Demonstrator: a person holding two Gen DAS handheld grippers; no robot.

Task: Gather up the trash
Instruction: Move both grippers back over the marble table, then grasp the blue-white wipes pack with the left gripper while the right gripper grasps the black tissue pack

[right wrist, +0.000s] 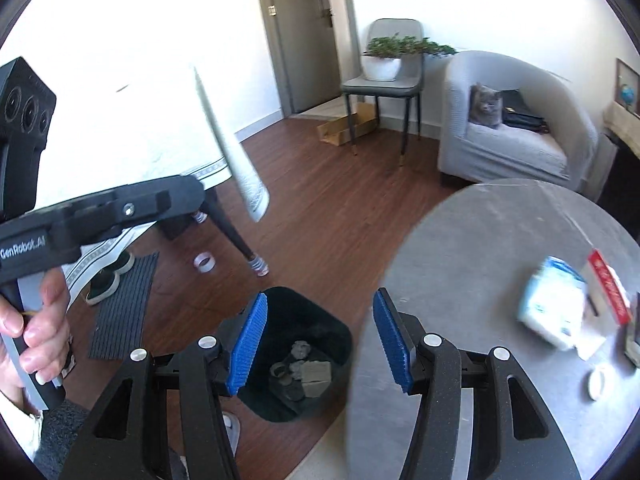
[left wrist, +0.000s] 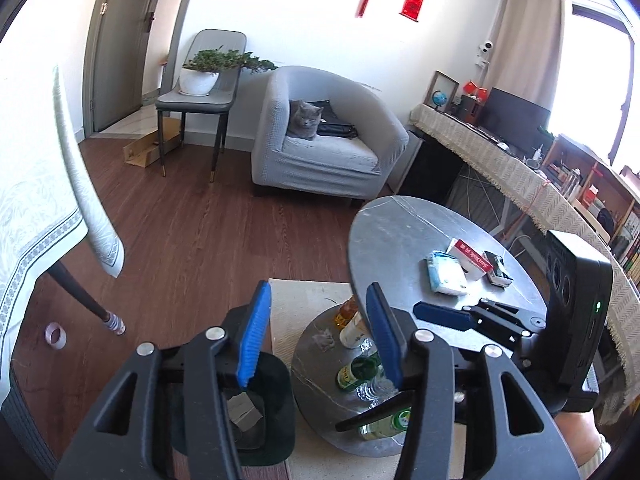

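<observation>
A black trash bin (right wrist: 296, 354) stands on the floor beside a round grey table (right wrist: 480, 264); crumpled grey trash (right wrist: 308, 370) lies in it. It also shows in the left wrist view (left wrist: 256, 408). My left gripper (left wrist: 320, 334) is open and empty above the bin and a low round shelf (left wrist: 316, 380) holding several bottles (left wrist: 354, 330). My right gripper (right wrist: 320, 344) is open and empty, over the bin's edge and the table rim. On the table lie a tissue pack (left wrist: 446, 272), a red-and-white box (left wrist: 470, 260) and a small dark packet (left wrist: 498, 268).
A table with a white cloth (left wrist: 36, 216) stands left, a tape roll (left wrist: 56, 335) on the floor by its leg. A grey armchair (left wrist: 324, 140) with a cat (left wrist: 305, 120), a chair with a plant (left wrist: 200, 80) and a desk (left wrist: 520, 168) stand behind.
</observation>
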